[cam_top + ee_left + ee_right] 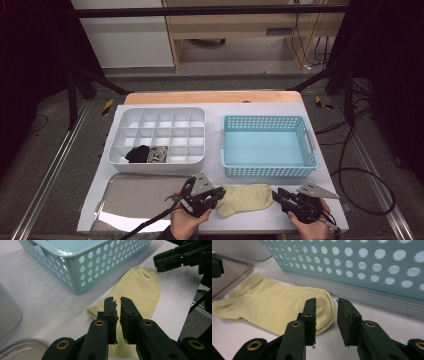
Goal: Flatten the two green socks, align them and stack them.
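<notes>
So the pale yellow cotton sock (245, 198) is lying flat on the white desk (330, 175), stretched out between the 2 grippers, right in front of the light blue perforated plastic basket (268, 146).

The left gripper (118, 305) has its jaws over the cuff end of the sock. In the left gripper view there's just a thin slit between them, nearly closed, and I can't tell whether any fabric is actually pinched in there. The sock runs away from those jaws toward the other gripper, with the basket's corner up and to the left of the tips.

The right gripper (326, 305) sits at the toe end. Its jaws stand apart with a clear gap and nothing between them. In the right gripper view the rounded toe lies under and just behind the left jaw, while the right jaw is over bare desk. The basket's holey wall runs straight across beyond both tips.

Further out: a white plastic organizer tray with 15 compartments (157, 139) sits past the left gripper, next to the basket. It has a rolled black sock (137, 154) and a rolled grey patterned sock (157, 154) in its nearest row. A flat shiny metal tray (135, 200) lies just beside the left gripper, on the side away from the sock.
</notes>
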The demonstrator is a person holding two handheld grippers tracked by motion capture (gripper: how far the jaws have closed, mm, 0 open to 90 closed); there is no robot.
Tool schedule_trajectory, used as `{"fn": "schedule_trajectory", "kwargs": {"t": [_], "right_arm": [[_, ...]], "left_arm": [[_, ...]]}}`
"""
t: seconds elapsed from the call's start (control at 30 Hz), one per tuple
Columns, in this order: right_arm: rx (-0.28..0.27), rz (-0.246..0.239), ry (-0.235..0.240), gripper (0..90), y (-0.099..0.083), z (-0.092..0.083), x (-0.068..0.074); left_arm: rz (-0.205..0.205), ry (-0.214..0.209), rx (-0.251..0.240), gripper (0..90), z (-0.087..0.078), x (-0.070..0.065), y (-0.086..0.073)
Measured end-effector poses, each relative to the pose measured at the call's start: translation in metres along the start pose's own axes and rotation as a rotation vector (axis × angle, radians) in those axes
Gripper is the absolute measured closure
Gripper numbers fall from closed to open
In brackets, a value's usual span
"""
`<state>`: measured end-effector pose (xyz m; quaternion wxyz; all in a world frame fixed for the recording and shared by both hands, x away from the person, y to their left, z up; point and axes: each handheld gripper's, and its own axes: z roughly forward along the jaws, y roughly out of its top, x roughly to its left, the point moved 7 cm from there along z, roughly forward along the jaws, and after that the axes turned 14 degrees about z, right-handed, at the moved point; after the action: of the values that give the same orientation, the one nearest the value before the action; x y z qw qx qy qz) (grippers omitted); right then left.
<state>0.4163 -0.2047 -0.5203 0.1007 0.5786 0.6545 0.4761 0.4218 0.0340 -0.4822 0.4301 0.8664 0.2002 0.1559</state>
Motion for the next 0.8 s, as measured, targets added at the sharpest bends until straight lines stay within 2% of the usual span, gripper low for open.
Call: {"fn": "schedule_trajectory", "kwargs": {"t": [0.33,0.8], "right_arm": [[0.014,0.014,0.011,64.0,0.0,0.005,-0.001],[0.042,0.011,0.022,60.5,-0.001,0.012,0.003]], "left_arm": [[0.004,-0.026,0.017,89.2,0.018,-0.007,0.004],[0.004,-0.063,0.043,89.5,0.041,-0.019,0.006]]}}
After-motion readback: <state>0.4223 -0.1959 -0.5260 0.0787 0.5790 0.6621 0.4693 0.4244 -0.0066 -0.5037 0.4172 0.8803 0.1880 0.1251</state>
